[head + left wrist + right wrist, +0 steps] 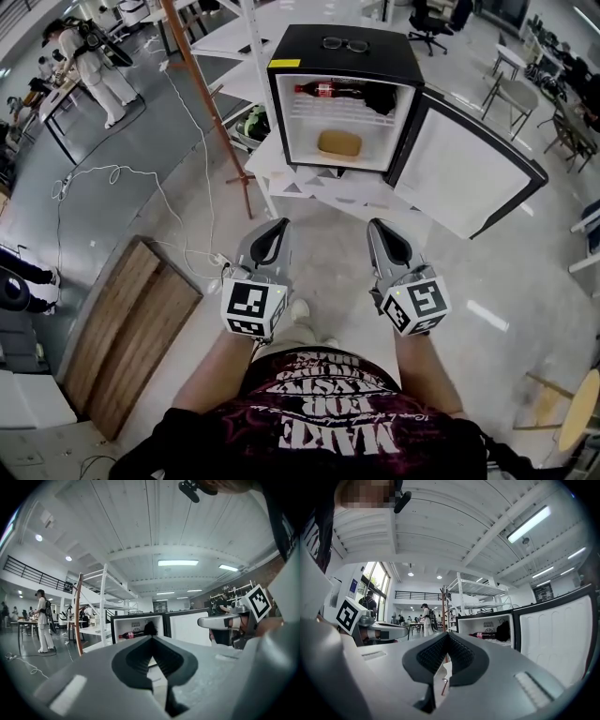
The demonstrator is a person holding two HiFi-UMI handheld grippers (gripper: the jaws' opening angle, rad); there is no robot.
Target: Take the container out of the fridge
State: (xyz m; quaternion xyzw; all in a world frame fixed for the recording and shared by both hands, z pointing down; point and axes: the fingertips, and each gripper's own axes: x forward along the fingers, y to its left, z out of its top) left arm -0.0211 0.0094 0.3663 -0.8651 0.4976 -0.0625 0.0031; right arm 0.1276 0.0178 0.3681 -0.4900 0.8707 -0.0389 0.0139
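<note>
A small black fridge (342,58) stands on a low white desk (323,195), straight ahead of the person. Its door (466,172) is swung wide open to the right, with the white inner face showing. On the floor to the left lies a wooden panel (129,335).

The left tongs (277,227) and right tongs (378,228) are held side by side, low and well short of the fridge, both pointing toward it. Each pair is closed, tips meeting, with nothing gripped (each gripper view shows only the dark hollow between the pads).

The container (339,143), tan and rounded, sits alone on the fridge's bottom, near the middle. On the wire shelf above it lies a red-labelled bottle (327,90) on its side, beside a dark object I cannot identify. A pair of glasses (346,44) rests on the fridge's top.
</note>
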